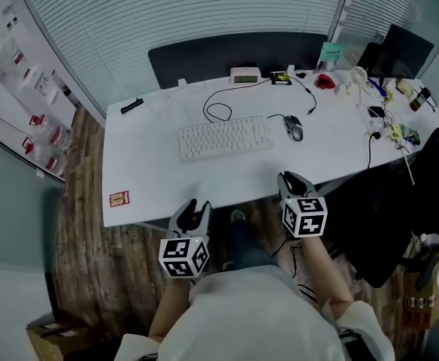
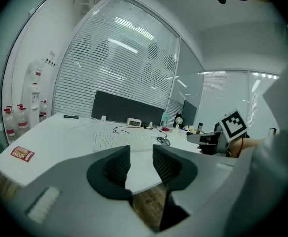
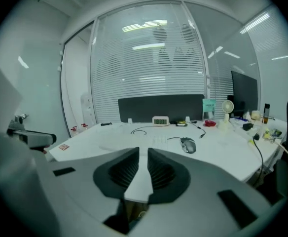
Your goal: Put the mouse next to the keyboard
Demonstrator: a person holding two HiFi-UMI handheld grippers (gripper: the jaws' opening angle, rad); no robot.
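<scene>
Your desk (image 1: pixel 152 179) carries a white keyboard (image 1: pixel 225 137). Short of its near edge, your left gripper (image 1: pixel 196 210) hangs half-open and empty, and your right gripper (image 1: pixel 294 180) is nearly closed on nothing. The wired mouse (image 1: pixel 294 127) already lies just right of the keyboard. A careless reach could snag its cable and drag it away.

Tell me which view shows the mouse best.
The head view: it looks down on the whole mouse, just off the right end of the keyboard, cable visible. The right gripper view shows it smaller, low and side-on. The left gripper view shows only a tiny dark shape beyond the keyboard.
</scene>
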